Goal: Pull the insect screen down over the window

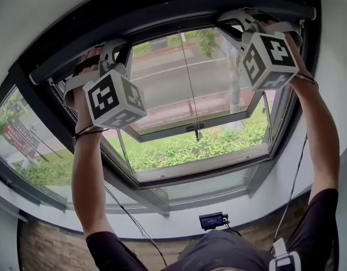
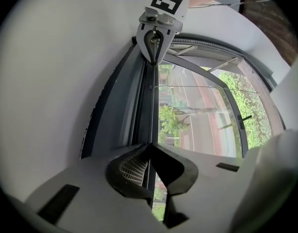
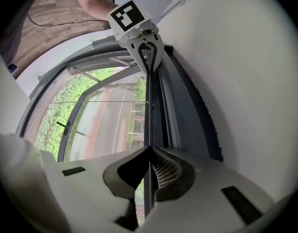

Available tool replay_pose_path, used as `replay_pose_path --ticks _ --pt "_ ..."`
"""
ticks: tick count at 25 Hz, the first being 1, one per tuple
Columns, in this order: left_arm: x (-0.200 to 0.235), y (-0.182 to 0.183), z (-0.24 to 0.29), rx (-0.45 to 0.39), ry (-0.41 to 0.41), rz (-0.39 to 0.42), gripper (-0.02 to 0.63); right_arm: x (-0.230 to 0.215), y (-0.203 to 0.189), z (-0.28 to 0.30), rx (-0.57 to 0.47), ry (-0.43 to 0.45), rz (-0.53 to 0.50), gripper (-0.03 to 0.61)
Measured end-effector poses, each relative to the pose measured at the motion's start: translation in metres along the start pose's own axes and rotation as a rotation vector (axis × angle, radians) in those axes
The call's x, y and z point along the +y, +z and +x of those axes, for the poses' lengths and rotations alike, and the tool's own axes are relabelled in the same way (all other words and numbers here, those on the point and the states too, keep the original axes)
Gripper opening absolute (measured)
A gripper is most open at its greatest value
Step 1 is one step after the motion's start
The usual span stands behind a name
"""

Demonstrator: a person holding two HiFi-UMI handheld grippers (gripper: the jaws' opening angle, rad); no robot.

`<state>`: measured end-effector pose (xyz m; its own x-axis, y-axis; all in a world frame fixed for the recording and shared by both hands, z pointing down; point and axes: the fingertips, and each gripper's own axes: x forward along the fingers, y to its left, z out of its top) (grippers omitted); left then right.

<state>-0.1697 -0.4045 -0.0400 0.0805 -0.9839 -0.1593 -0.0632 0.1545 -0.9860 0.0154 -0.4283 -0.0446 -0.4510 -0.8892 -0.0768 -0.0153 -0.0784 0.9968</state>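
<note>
Jaws of our left hand-held gripper (image 2: 149, 146) and right hand-held gripper (image 3: 149, 149) squeeze the insect screen bar (image 2: 152, 110) up top.

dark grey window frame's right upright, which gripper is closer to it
Right. The right gripper clamps the thin dark screen bar near that dark grey upright; the left gripper clamps the bar's far end.

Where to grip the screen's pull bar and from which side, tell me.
Grip the thin edge of the pull bar toward each end, coming level from the room side. It is a long narrow strip atop the window; the left gripper and right gripper are shut on it.
</note>
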Motion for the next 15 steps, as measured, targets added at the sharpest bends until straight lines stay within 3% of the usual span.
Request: replay_pose_path --ticks 7,15 --pt "0.011 0.001 -0.01 0.011 -0.028 -0.004 0.025 -0.007 0.003 -0.008 0.004 0.048 0.026 0.023" --pt "-0.026 0.0 -0.021 -0.004 -0.13 -0.031 0.023 0.03 0.008 -0.014 0.0 0.191 0.042 0.021"
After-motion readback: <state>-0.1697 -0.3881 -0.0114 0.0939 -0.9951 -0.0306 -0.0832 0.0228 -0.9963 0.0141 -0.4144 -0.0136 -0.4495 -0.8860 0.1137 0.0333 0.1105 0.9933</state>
